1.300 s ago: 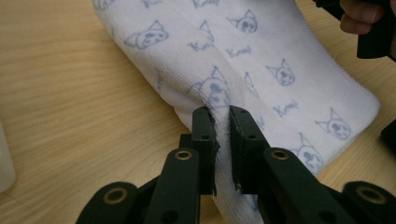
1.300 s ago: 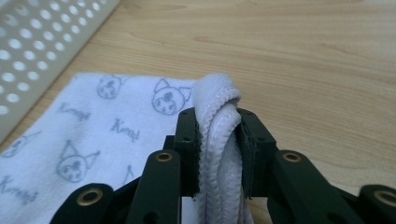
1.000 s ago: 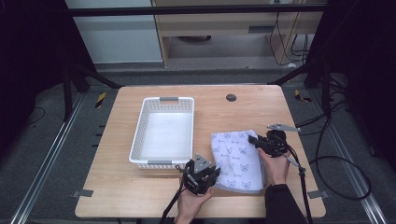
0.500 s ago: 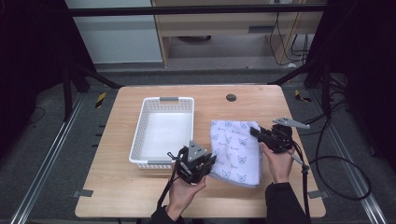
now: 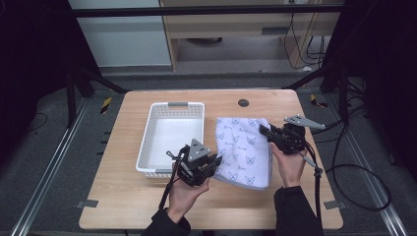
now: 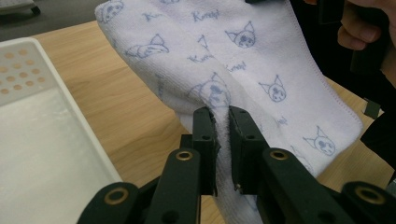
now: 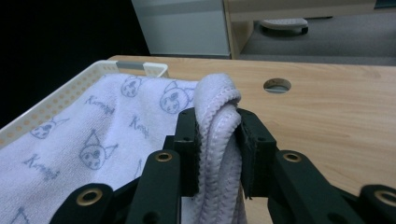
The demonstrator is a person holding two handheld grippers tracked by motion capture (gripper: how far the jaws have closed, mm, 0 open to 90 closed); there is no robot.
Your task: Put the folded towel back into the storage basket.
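the towel [image 5: 243, 150], white with small blue cat faces and lettering, hung stretched between the two tools just right of the basket [image 5: 169, 105], lifted off the worktop [image 5: 123, 206] along its near edge and sagging in the middle. its far end lay level with the basket's far rim, and its near end drooped past the basket's near rim.

the left tool [image 5: 212, 162] sat at the basket's near right corner, its jaws clamped on the towel's near left edge. in the left gripper view the left tool [image 6: 223, 135] had both black jaws pressed onto a pinched ridge of cloth, with the towel [image 6: 261, 70] spreading away beyond them and the basket [image 6: 42, 135] low at the left of that view.

the right tool [image 5: 264, 131] was farther right of the basket, on the other side of the towel, clamped on the towel's right edge. in the right gripper view the right tool [image 7: 217, 140] held a thick folded roll of hemmed cloth between its jaws, the fold poking up above the jaw tips. the rest of the towel [image 7: 93, 135] spread left toward the basket's perforated rim [image 7: 60, 100].

a round hole [image 5: 243, 103] in the worktop lay right of the basket's far corner, beyond the towel. a person's hand held each tool from the worktop's near side, with a cable trailing from each.
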